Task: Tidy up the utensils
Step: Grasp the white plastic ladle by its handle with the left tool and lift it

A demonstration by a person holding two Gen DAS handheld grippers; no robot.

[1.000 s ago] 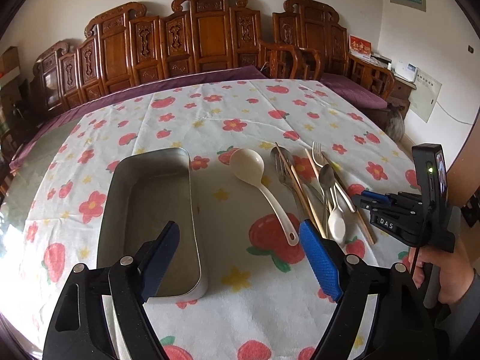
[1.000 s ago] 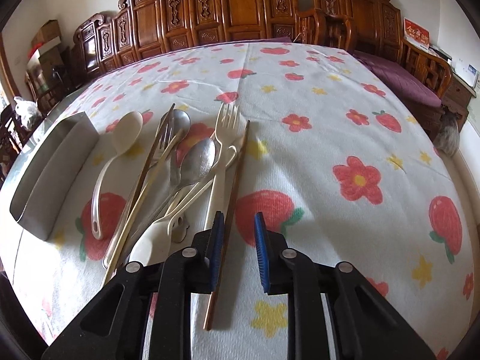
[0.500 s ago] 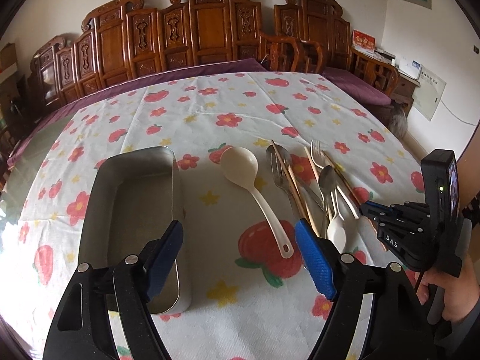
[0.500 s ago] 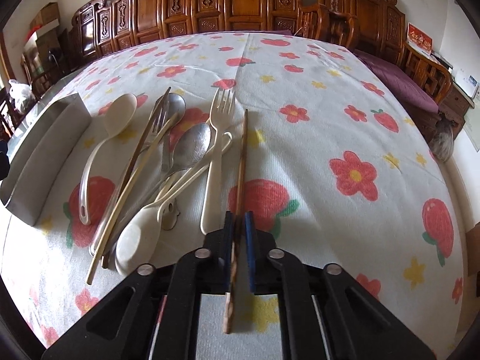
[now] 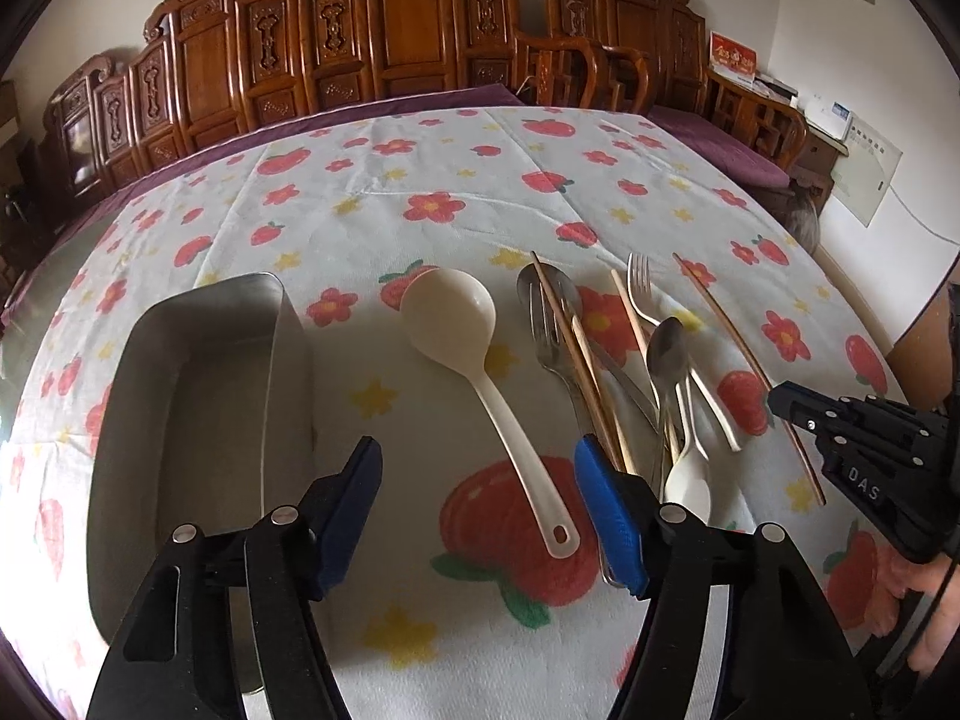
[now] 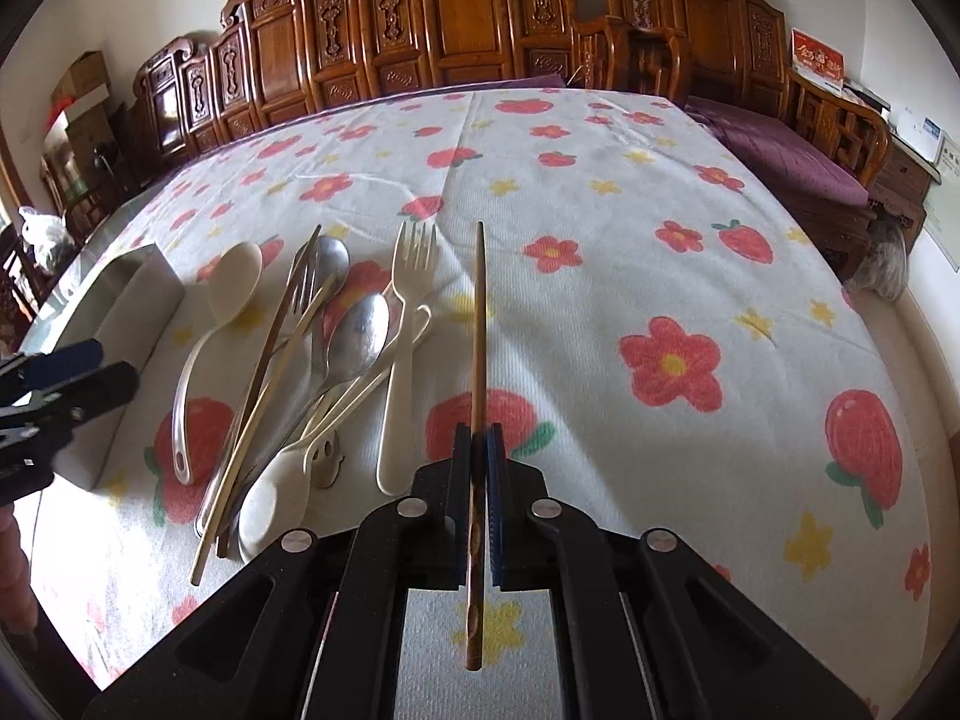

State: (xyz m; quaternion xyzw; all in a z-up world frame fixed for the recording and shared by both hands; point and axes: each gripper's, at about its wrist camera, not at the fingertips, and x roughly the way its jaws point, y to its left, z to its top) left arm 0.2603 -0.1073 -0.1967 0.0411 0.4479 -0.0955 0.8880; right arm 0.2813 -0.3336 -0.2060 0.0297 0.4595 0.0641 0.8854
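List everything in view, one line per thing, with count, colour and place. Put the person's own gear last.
metal tray: one, silver, left side of the tablecloth, nothing seen inside.
ladle: one, cream plastic, lying between tray and utensil pile.
utensil pile: mixed forks, spoons and chopsticks, metal, cream and wood; overlapping, so no exact count.
cream fork: one, right edge of the pile.
dark chopstick: one, brown, gripped near its rear end.
tablecloth: one, white with red flowers and strawberries.
carved wooden chairs: several, brown, behind the table.
left gripper: black with blue pads, closing, over the ladle handle.
right gripper: black, clamped on the dark chopstick.
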